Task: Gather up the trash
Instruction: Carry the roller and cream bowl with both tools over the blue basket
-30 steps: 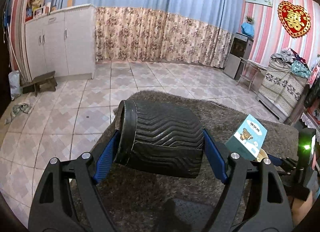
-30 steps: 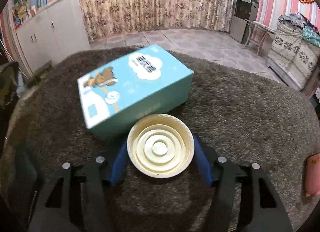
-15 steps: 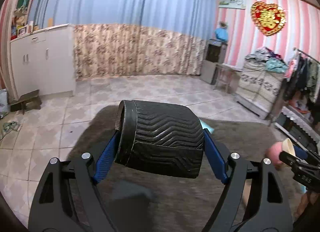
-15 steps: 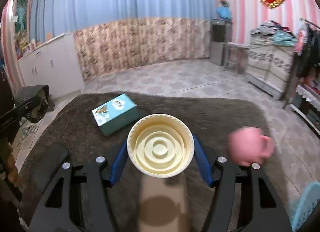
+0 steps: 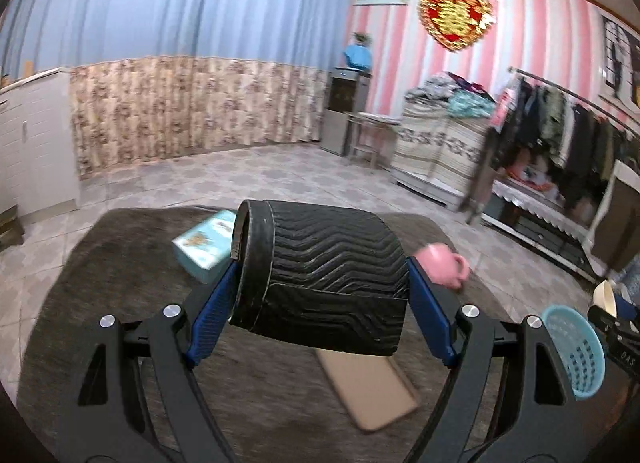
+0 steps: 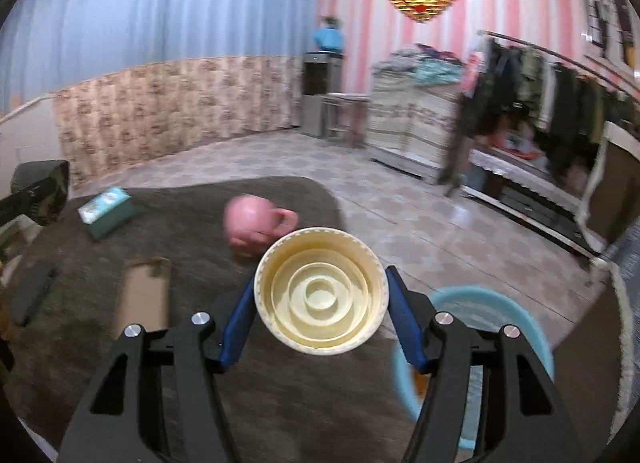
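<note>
Left gripper (image 5: pixel 320 291) jaws clamped on black ribbed sleeve (image 5: pixel 324 279), right gripper (image 6: pixel 320 327) jaws on cream lid (image 6: pixel 321 290); both lifted clear of carpet, probably for dropping into blue basket (image 6: pixel 480 303) near right.

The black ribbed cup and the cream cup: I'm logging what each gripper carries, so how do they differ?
The black ribbed cup is dark, with a zigzag-ribbed wall, seen side-on; the cream cup is pale, seen end-on, showing concentric rings. The black ribbed cup sits in the left gripper, the cream cup in the right gripper. Both are clamped sideways.
</note>
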`<state>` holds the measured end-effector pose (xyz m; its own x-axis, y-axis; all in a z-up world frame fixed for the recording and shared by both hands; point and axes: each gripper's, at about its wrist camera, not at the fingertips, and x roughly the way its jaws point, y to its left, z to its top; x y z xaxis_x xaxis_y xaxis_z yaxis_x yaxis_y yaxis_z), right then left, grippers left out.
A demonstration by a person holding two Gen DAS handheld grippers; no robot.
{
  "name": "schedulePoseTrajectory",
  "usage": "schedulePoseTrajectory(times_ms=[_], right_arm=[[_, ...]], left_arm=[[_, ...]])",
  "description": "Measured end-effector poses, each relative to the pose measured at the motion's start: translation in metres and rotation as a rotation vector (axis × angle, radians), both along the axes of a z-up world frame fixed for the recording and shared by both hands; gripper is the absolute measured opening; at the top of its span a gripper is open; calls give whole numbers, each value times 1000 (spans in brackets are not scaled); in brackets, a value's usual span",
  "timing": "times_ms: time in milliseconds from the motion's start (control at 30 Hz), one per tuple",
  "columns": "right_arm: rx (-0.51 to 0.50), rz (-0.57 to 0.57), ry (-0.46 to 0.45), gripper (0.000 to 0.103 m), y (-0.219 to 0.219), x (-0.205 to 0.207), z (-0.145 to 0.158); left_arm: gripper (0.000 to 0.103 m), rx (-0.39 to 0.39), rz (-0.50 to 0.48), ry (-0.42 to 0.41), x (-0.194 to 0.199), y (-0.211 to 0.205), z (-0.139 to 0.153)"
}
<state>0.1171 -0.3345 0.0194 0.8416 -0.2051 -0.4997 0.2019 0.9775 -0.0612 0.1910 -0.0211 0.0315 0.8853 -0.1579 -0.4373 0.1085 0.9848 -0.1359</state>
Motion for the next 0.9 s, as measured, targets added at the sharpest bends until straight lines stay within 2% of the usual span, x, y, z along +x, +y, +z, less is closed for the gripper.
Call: schedulePoseTrajectory(times_ms=[333, 667, 900], right_arm=[[85, -195, -5, 62, -91, -12, -49], [78, -292, -5, 62, -147, -28, -57], [97, -364, -9, 62, -193, -50, -66]], left_arm=[[79, 41, -128, 11, -5, -79, -16], [79, 79, -288, -1, -7, -171, -24], [79, 100, -458, 28, -19, -260, -48]])
